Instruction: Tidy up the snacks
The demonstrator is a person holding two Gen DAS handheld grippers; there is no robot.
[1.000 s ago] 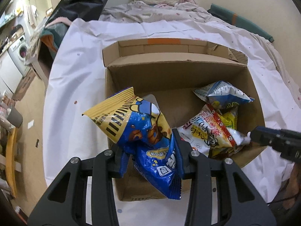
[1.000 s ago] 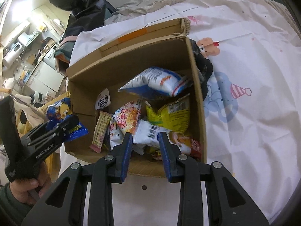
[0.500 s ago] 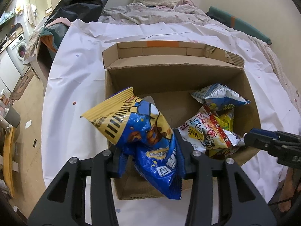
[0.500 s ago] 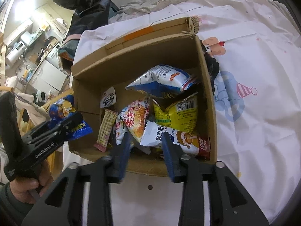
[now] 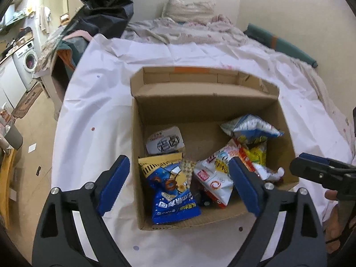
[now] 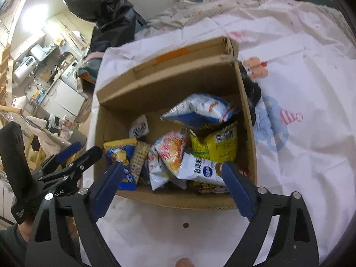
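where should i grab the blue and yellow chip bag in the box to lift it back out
Grip the chip bag by its flat yellow top seam, coming from above. It lies in the box's near-left corner, leaning toward the front wall, seam up and clear. The puffy blue body would likely slip.

left tool (image 5: pixel 179 184): black frame, blue pads, silver screws | right tool (image 6: pixel 172 191): black frame, blue pads, silver screws | left tool's side: white lettering, black handle | left hand (image 6: pixel 22 231): bare skin, dark green sleeve cuff
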